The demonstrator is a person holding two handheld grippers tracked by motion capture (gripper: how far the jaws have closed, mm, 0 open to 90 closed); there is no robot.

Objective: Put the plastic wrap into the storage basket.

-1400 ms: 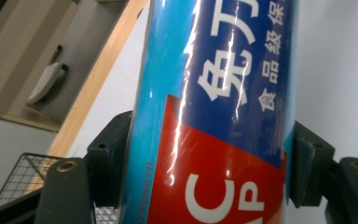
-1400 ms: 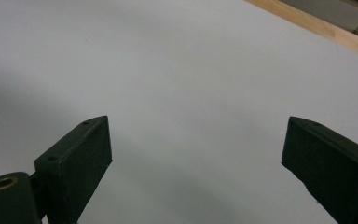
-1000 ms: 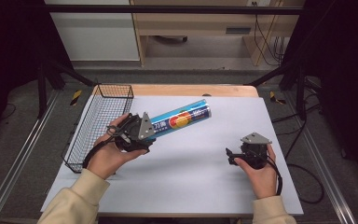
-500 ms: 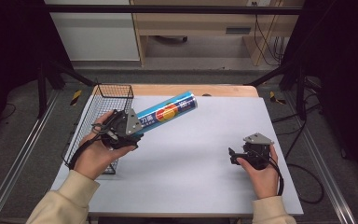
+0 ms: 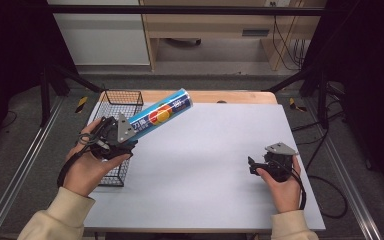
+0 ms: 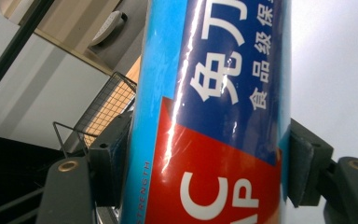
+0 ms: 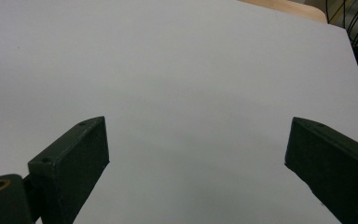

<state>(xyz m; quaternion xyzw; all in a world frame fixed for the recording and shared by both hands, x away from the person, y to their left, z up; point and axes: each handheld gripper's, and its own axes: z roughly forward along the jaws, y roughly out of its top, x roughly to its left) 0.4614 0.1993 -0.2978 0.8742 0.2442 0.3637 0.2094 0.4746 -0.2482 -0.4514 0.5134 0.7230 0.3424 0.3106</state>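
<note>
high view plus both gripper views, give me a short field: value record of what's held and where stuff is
held item: blue tube, red and white print, tilted up toward the far side
left gripper: shut on the tube's near end, over the basket's edge
right gripper: open, nothing between the jaws, low over the table
wire basket: black, at the table's left edge
table: pale grey top
</note>
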